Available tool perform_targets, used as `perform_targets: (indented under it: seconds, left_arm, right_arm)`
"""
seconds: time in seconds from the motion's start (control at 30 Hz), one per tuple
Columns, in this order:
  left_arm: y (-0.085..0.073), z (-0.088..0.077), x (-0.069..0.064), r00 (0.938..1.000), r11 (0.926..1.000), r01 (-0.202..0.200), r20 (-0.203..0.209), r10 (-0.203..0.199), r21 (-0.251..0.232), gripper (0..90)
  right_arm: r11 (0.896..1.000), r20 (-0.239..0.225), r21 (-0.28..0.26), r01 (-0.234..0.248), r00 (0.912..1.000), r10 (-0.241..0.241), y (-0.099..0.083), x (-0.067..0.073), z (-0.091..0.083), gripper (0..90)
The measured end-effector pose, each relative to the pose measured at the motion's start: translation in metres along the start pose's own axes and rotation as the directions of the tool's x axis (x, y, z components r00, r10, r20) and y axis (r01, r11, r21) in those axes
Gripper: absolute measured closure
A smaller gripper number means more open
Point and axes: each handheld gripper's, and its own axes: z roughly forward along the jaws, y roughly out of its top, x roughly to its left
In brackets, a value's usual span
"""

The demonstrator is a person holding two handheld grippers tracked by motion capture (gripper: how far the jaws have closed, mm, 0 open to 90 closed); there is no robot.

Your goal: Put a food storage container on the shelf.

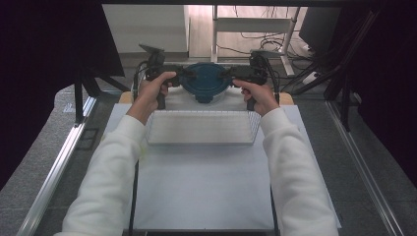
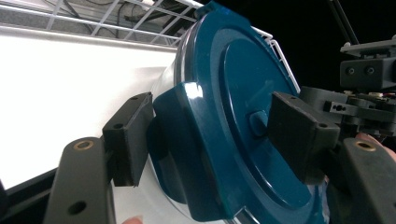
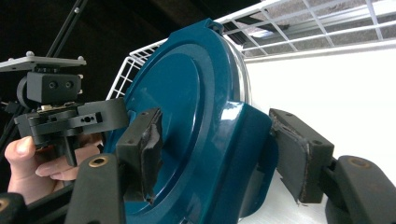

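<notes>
- The round dark-teal plastic lid [image 1: 205, 80] on its clear container hangs between both grippers at the table's far edge, behind the white wire basket [image 1: 202, 127].
- The left gripper [image 2: 205, 140] straddles the lid's left clasp and the right gripper [image 3: 219, 154] its right clasp; whether the pads press, I cannot tell.

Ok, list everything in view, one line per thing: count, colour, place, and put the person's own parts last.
container: one, clear body with a dark blue clip-on lid, at the far edge of the table, between the two grippers.
wire basket: one, white, on the table in front of the person, nearer than the container.
table: one, pale grey top, under the basket.
cables: several, dark, on the floor beyond the table.
left gripper: one, black, jaws around the lid's side clip on the container's left.
right gripper: one, black, jaws around the lid's clip on the container's right.
sleeves: two, white, coming in from the bottom of the high view.
</notes>
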Motion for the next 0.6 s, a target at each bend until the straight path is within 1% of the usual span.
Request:
perform_targets:
  seconds: [0.17, 0.3, 0.33, 0.37, 0.4, 0.43, 0.47, 0.5, 0.53, 0.57, 0.6]
  left_arm:
    - [-0.001, 0.001, 0.000, 1.0000, 1.0000, -0.001, 0.004, 0.001, -0.010, 33.0]
    - [-0.001, 0.001, 0.000, 1.0000, 0.9999, -0.009, 0.002, 0.009, -0.014, 31.8]
    - [-0.002, 0.001, -0.004, 0.9984, 0.9984, -0.045, -0.035, 0.044, -0.033, 29.2]
    - [-0.003, 0.000, -0.006, 0.9962, 0.9970, -0.063, -0.063, 0.060, -0.045, 25.5]
    - [-0.003, -0.001, -0.008, 0.9943, 0.9955, -0.076, -0.079, 0.072, -0.055, 21.8]
    - [-0.003, -0.001, -0.008, 0.9943, 0.9955, -0.076, -0.079, 0.072, -0.055, 18.1]
    - [-0.005, -0.007, -0.012, 0.9917, 0.9910, -0.106, -0.082, 0.100, -0.082, 15.7]
    - [-0.005, -0.007, -0.012, 0.9917, 0.9910, -0.106, -0.082, 0.100, -0.082, 14.3]
    - [-0.008, -0.013, -0.018, 0.9832, 0.9828, -0.156, -0.111, 0.144, -0.100, 13.7]
    - [-0.008, -0.013, -0.018, 0.9832, 0.9828, -0.156, -0.111, 0.144, -0.100, 13.4]
    - [-0.010, -0.016, -0.022, 0.9781, 0.9786, -0.181, -0.122, 0.169, -0.098, 13.4]
  right_arm:
    - [1.000, 0.004, -0.004, -0.003, 1.0000, 0.003, 0.000, 0.000, 0.000, 35.6]
    - [1.000, 0.017, -0.007, 0.006, 0.9998, -0.006, -0.001, 0.002, 0.001, 33.9]
    - [0.999, 0.048, -0.020, 0.042, 0.9980, -0.041, -0.002, 0.005, 0.001, 29.5]
    - [0.998, 0.080, -0.026, 0.063, 0.9950, -0.060, -0.002, 0.009, 0.001, 26.2]
    - [0.996, 0.097, -0.019, 0.090, 0.9914, -0.087, -0.002, 0.011, 0.000, 25.0]
    - [0.996, 0.097, -0.019, 0.090, 0.9914, -0.087, -0.002, 0.011, 0.000, 25.0]
    - [0.992, 0.106, -0.021, 0.127, 0.9866, -0.124, -0.004, 0.016, -0.003, 21.5]
    - [0.992, 0.106, -0.021, 0.127, 0.9866, -0.124, -0.004, 0.016, -0.003, 21.5]
    - [0.981, 0.146, -0.042, 0.188, 0.9728, -0.180, -0.007, 0.025, -0.008, 17.2]
    - [0.981, 0.146, -0.042, 0.188, 0.9728, -0.180, -0.007, 0.025, -0.008, 17.2]
    - [0.975, 0.168, -0.044, 0.217, 0.9639, -0.207, -0.009, 0.029, -0.011, 15.5]
